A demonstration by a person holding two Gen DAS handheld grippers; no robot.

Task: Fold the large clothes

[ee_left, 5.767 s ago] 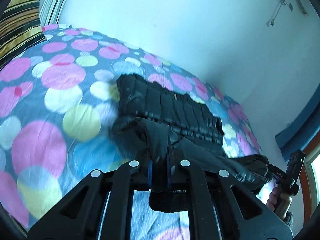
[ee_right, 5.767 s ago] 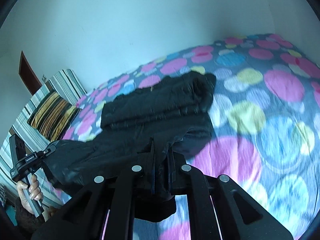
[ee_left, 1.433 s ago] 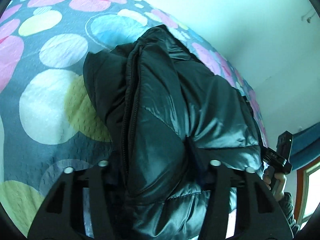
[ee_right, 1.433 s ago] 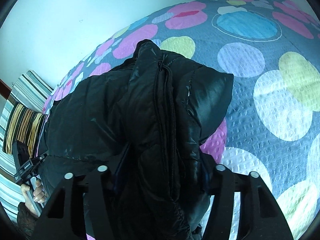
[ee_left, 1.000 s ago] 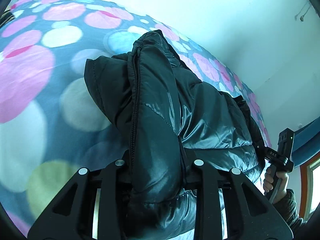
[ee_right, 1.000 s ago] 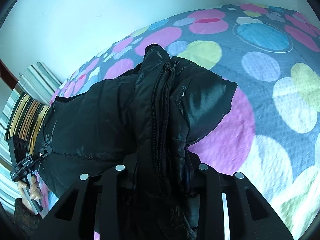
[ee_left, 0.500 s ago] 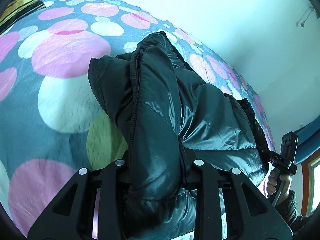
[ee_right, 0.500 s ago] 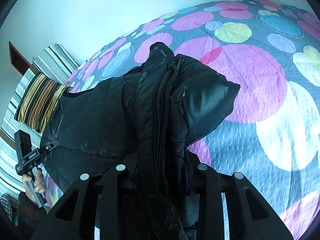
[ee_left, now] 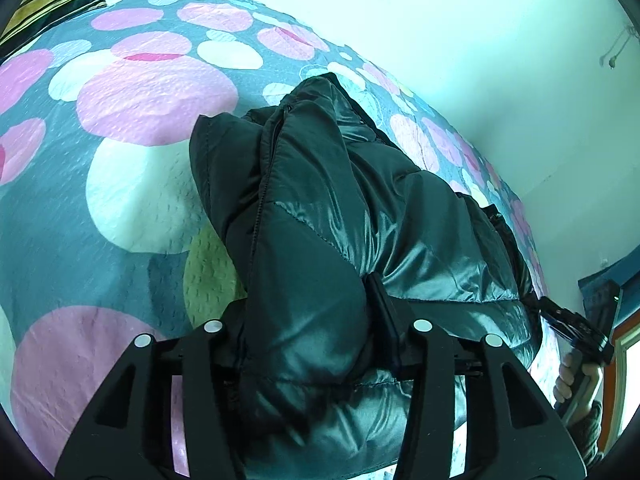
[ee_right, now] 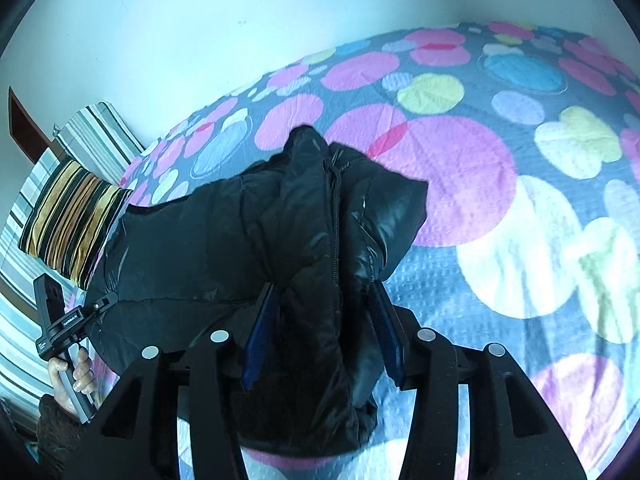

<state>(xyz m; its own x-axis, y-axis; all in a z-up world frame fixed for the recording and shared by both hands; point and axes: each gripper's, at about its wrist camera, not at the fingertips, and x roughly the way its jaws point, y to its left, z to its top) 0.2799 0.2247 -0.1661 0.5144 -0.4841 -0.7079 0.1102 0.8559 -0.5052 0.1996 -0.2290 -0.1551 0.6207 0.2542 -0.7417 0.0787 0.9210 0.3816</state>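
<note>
A black puffer jacket (ee_left: 328, 216) is bundled into a thick fold and held between both grippers above the bed. My left gripper (ee_left: 308, 304) has its jaws wide around one end of the bundle; the left finger is hidden by fabric. My right gripper (ee_right: 324, 304) clamps the other end, and its blue finger pads (ee_right: 260, 320) press on the jacket (ee_right: 248, 240). Each gripper also shows in the other's view: the right gripper (ee_left: 576, 332) at far right and the left gripper (ee_right: 64, 320) at far left, both hand-held.
The bed (ee_left: 120, 184) has a grey cover with pink, white, yellow and blue circles (ee_right: 500, 184). A striped yellow-black pillow (ee_right: 68, 220) lies at the head. A white wall (ee_left: 440, 20) runs behind the bed. A window frame (ee_left: 616, 336) is at the right.
Both grippers have pulled the jacket bundle back and tilted up, so more bedspread and wall show. The grip on the thick fold is unchanged over the last second.
</note>
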